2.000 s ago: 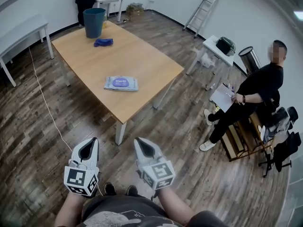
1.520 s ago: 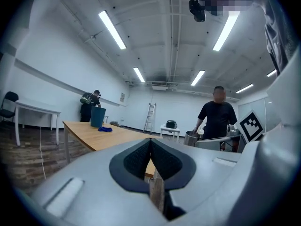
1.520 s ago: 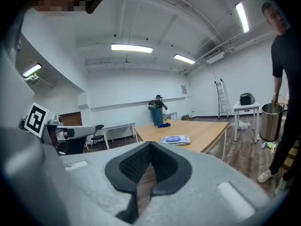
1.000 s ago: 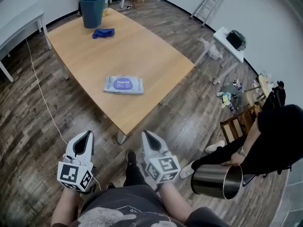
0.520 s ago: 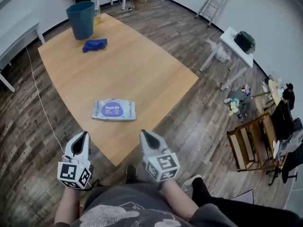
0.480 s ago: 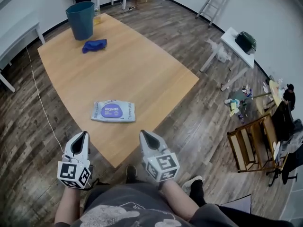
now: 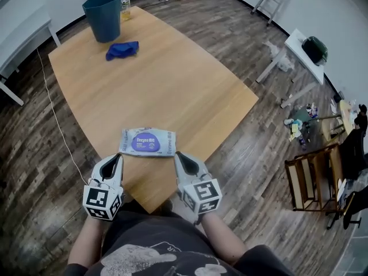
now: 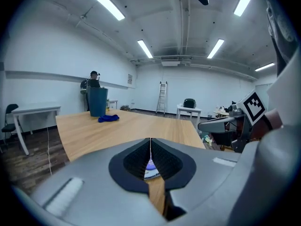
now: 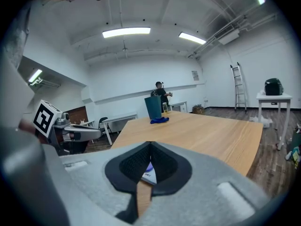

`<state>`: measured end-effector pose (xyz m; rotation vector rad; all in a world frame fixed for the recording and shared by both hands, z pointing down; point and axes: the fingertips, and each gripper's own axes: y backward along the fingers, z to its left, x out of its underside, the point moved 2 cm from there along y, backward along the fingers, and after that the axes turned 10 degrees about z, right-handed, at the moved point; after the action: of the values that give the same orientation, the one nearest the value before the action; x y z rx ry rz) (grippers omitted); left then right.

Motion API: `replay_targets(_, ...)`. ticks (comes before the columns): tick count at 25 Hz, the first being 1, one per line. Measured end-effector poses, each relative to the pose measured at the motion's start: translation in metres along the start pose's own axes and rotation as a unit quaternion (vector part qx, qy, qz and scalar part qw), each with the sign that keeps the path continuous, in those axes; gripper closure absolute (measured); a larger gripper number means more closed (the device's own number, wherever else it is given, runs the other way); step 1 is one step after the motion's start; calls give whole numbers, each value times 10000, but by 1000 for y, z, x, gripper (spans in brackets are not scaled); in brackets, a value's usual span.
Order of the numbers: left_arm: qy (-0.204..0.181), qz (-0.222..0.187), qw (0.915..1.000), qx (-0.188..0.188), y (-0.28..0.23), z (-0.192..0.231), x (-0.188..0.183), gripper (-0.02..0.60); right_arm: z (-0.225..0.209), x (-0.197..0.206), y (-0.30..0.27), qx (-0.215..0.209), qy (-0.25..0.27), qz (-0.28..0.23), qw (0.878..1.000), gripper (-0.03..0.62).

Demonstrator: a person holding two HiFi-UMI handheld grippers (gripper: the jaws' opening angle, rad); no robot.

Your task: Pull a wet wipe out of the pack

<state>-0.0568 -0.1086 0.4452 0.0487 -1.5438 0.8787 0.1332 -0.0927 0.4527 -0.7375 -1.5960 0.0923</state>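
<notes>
Seeing the whole wipe pack near the tabletop's near corner only from the head view; just a sliver past the left gripper and right gripper, both closed tight, empty.

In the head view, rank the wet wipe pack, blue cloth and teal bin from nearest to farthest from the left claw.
1. The wet wipe pack, just ahead of the left claw, at the table's near edge.
2. The blue cloth, toward the far end.
3. The teal bin, beyond the cloth at the far corner.
</notes>
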Motion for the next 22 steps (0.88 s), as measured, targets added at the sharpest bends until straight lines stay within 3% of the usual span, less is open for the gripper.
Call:
replay_targets(7,71,470,9979,430,-30,19,16,557,0,-11,-41,364,-225,132,9990,603)
replay_targets(13,-166,1094,9913,716,-71,20,47,558,1,-5,-66,489,-27,521,9974,603)
replay_targets(22,-424,1666,9824,726,-99,29,77,561,11,12,-82,560,34,935,9940,603)
